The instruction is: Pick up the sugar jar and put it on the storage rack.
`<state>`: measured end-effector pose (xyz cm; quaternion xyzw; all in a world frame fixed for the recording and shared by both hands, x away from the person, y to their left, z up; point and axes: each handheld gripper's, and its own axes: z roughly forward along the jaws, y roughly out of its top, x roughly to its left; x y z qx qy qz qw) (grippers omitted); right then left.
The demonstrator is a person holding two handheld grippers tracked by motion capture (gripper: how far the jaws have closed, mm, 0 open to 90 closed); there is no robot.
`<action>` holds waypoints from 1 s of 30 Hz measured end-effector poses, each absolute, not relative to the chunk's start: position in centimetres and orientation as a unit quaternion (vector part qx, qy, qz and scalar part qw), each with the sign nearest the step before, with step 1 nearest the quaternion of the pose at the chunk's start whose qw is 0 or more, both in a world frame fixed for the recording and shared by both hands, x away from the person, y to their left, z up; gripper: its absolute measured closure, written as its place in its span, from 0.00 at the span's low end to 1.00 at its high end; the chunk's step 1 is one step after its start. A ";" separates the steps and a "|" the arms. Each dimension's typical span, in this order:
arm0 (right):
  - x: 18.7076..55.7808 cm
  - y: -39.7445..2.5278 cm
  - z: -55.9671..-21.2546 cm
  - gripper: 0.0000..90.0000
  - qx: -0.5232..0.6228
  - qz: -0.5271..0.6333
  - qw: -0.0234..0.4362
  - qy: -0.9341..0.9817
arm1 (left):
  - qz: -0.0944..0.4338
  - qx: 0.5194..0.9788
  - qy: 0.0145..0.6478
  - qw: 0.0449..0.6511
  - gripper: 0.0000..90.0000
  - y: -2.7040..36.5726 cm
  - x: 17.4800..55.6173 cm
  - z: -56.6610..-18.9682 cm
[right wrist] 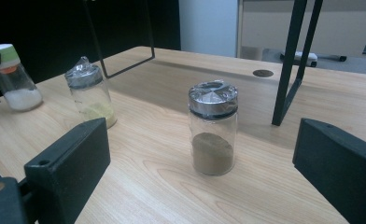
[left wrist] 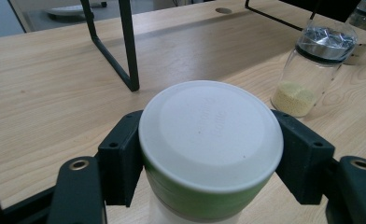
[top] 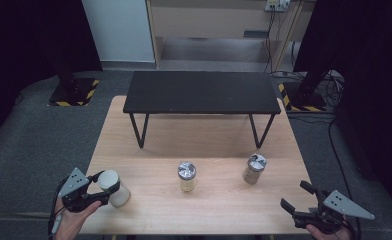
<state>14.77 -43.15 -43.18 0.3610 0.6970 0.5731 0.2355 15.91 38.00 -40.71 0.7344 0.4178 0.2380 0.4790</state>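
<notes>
Left gripper [top: 100, 189] clamps the white-lidded jar [top: 113, 188]; right gripper [top: 297, 198] jaws spread apart

White-lidded jar [left wrist: 210, 135] with green band; wooden table [top: 219, 200] pale; shelf [top: 201, 92] black.

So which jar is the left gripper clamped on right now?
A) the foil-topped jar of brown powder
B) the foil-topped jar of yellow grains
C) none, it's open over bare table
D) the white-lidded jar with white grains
D: in the left gripper view, the left gripper's jaws sit against both sides of the white-lidded jar, just under its cap.
</notes>
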 end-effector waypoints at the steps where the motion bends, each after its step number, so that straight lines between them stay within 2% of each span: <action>1: 14.8 -43.2 -43.2 0.05 0.362 0.573 0.235 0.697 | 0.239 0.734 0.418 0.479 0.35 38.0 15.9 -40.7; 18: 14.8 -43.2 -43.2 0.05 0.361 0.574 0.235 0.696 | 0.238 0.737 0.413 0.478 0.35 37.2 16.5 -40.4; 30: 14.8 -43.2 -43.2 0.05 0.360 0.574 0.234 0.697 | 0.234 0.753 0.384 0.481 0.35 36.3 17.8 -38.4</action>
